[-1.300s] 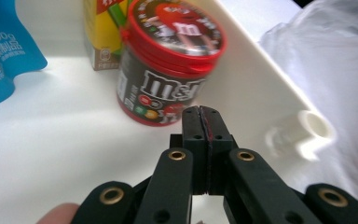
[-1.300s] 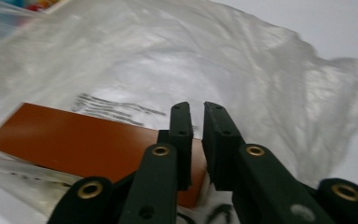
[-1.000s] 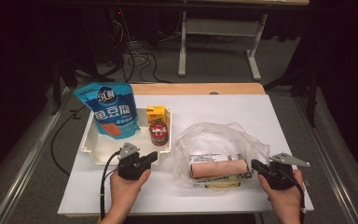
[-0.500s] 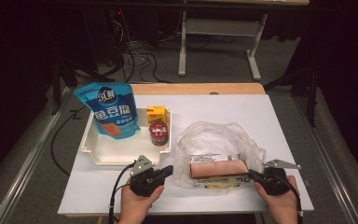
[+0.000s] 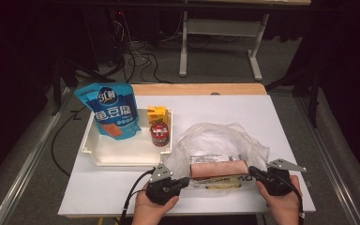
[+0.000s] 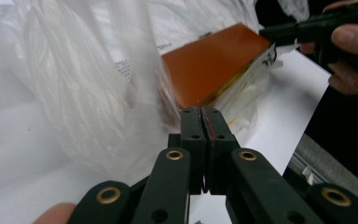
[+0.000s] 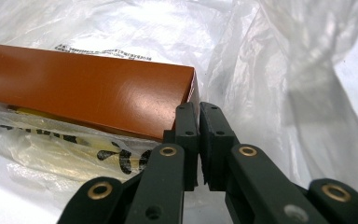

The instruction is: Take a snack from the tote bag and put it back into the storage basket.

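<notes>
**Thin plastic, stiff box: two closed grippers at the bag's ends**

Plastic film, clear and crumpled, makes up the bag (image 5: pixel 220 145) lying along the near edge of the white counter (image 5: pixel 286 122), right of centre. At its near-left end the left hand-held gripper (image 5: pixel 183 180) has its jaws pressed together; whether film is pinched between them cannot be told. At the near-right end the right hand-held gripper (image 5: pixel 252 171) is likewise closed, its tips just beside the end of the orange-brown box (image 7: pixel 88 88) inside the bag.

That box looks rigid, smooth and glossy, so it should hold shape but slide easily within the film. The bag itself is light, limp and slippery; a pinch on loose film near its mouth would likely hold better than a grip through it onto the box. Under the box lies a softer yellowish packet (image 7: pixel 70 149).

Farther back, toward the left edge, a white tray (image 5: pixel 117 152) carries a blue pouch (image 5: pixel 110 110), a small can (image 5: pixel 160 133) and a yellow carton (image 5: pixel 157 114).
</notes>
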